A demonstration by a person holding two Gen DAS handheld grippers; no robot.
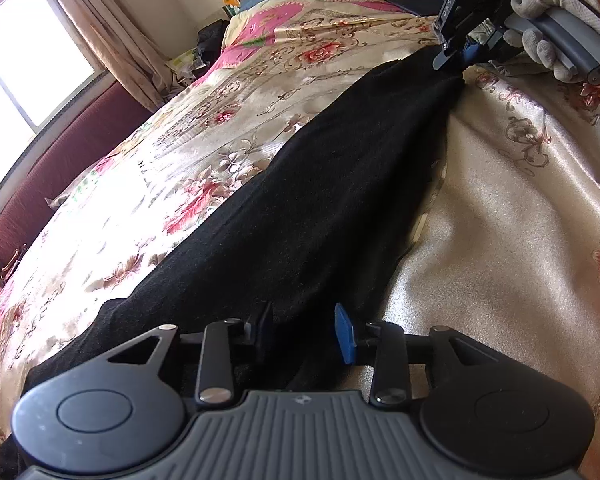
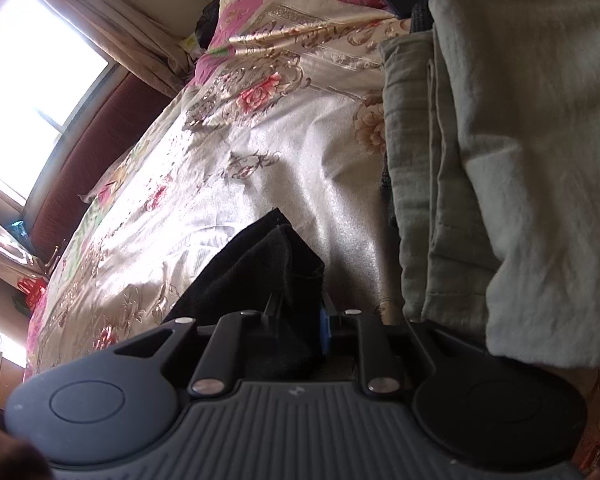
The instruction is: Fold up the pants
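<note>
Nearest the lens, grey ribbed housing of the left gripper (image 1: 306, 328), jaws parted astride the near end of the black knit pants (image 1: 300, 200). Cloth between the 2 pads, yet the blue pad's face showing bare, so apparently released rather than pinching. Stretched as 1 long dark strip from near left to far right across the shiny floral satin bedspread (image 1: 500, 220). At the far right end, gathered to a peak in the right gripper (image 2: 300, 320), clenched on a bunch of the fabric and carried by a white-gloved hand (image 1: 548, 40). Just right of that grip, a stack of folded grey-green cloth (image 2: 520, 160), close against the gripper body; touching or not, cannot tell.

Risks, judged from here:
- With only 1 end held, could drag the whole strip over the slick satin instead of folding it.
- Could lose the bunch from a shallow bite.
- Could twist the legs out of line, leaving a crooked fold.
- Could knock the neighbouring stack on any swing to the right.
</note>
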